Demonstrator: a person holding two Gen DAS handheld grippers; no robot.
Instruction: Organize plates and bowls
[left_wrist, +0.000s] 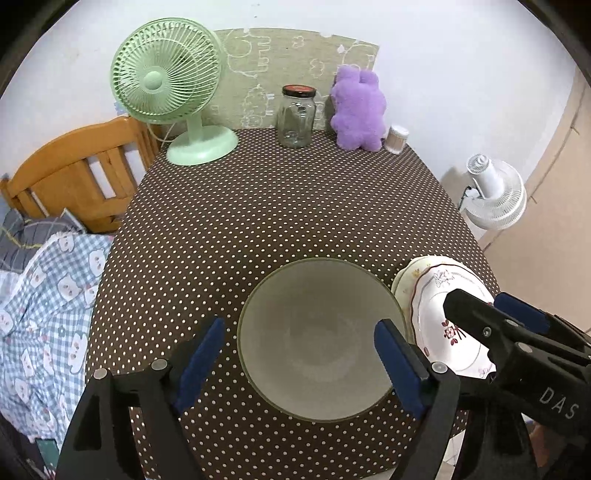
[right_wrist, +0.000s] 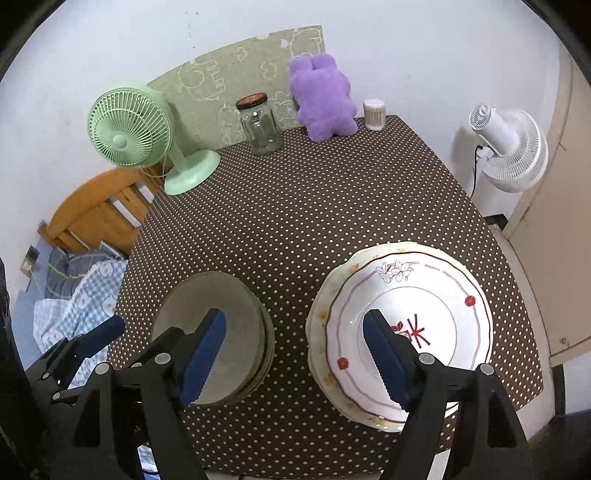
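A stack of grey-green bowls (left_wrist: 321, 339) (right_wrist: 236, 332) stands near the table's front edge. To its right a white plate with red flowers (right_wrist: 410, 332) (left_wrist: 443, 317) lies on a cream plate (right_wrist: 319, 317). My left gripper (left_wrist: 299, 354) is open and empty, its jaws spread above the bowls, one on each side. My right gripper (right_wrist: 295, 347) is open and empty above the gap between bowls and plates; its right finger (right_wrist: 384, 358) hangs over the white plate. It also shows in the left wrist view (left_wrist: 491, 317).
The table (left_wrist: 258, 206) has a brown polka-dot cloth. At its back stand a green fan (left_wrist: 166, 81), a glass jar (left_wrist: 297, 116), a purple plush toy (left_wrist: 356, 109) and a cotton-swab tub (left_wrist: 396, 138). A wooden chair (left_wrist: 74, 166) and checked bedding (left_wrist: 48, 295) are left; a white fan (left_wrist: 493, 192) right.
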